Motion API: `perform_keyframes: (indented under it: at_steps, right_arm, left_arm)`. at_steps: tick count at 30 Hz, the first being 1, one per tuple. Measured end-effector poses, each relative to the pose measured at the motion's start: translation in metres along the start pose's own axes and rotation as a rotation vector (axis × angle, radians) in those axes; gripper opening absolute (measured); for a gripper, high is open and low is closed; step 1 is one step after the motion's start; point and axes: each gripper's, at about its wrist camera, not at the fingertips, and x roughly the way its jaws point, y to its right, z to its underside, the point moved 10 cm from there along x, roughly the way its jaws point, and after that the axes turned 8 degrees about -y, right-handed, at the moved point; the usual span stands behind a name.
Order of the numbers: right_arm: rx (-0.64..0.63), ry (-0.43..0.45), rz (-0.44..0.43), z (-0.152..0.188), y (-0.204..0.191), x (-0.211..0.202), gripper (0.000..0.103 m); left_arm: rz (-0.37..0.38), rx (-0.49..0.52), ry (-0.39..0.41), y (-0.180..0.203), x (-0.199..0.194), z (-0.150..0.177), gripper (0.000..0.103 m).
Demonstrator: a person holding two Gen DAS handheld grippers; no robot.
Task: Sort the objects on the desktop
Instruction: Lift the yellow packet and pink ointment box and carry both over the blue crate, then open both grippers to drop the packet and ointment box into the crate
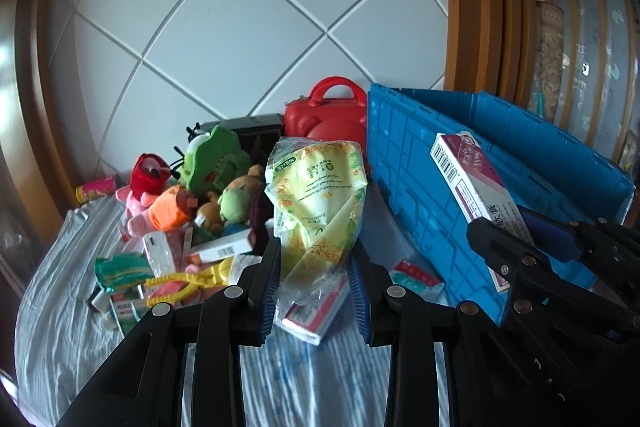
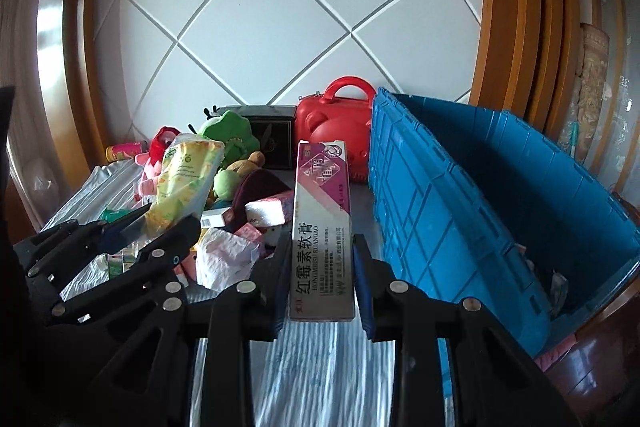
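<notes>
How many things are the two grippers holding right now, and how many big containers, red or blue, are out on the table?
Held yellow-green plastic packet, in left gripper: 1
Held purple-and-white ointment box, in right gripper: 1
Blue plastic crate: 1
Red plastic handled case: 1
Total: 4

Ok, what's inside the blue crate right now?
The blue crate shows mostly bare inner walls, with a few pale items at its near corner. Its near wall hides most of the floor.

Yellow tissue pack (image 1: 316, 203) upright, purple-white ointment box (image 2: 324, 227) upright beside blue crate (image 2: 460, 207)
</notes>
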Motion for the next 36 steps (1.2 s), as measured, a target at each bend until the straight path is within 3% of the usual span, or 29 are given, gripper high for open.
perform_keyframes:
  at_steps: [6, 11, 16, 20, 28, 36]
  right_arm:
    - [-0.018, 0.065, 0.014, -0.027, 0.092, -0.009, 0.028]
    - [0.001, 0.084, 0.037, -0.040, 0.191, -0.015, 0.028]
    - [0.052, 0.073, 0.062, -0.035, 0.278, -0.008, 0.028]
    - [0.096, 0.032, 0.092, -0.021, 0.335, 0.003, 0.028]
    - [0.126, -0.040, 0.106, 0.005, 0.390, 0.021, 0.028]
    - [0.130, -0.067, 0.112, 0.012, 0.413, 0.037, 0.028]
  left_arm:
    - [-0.018, -0.040, 0.060, 0.070, -0.002, -0.042, 0.031]
    - [-0.010, -0.030, 0.079, 0.157, -0.006, -0.073, 0.031]
    - [0.017, 0.043, 0.041, 0.250, 0.005, -0.078, 0.031]
    - [0.040, 0.075, -0.014, 0.297, 0.022, -0.073, 0.031]
    - [0.053, 0.091, -0.116, 0.350, 0.060, -0.060, 0.031]
    - [0.046, 0.093, -0.129, 0.367, 0.069, -0.059, 0.032]
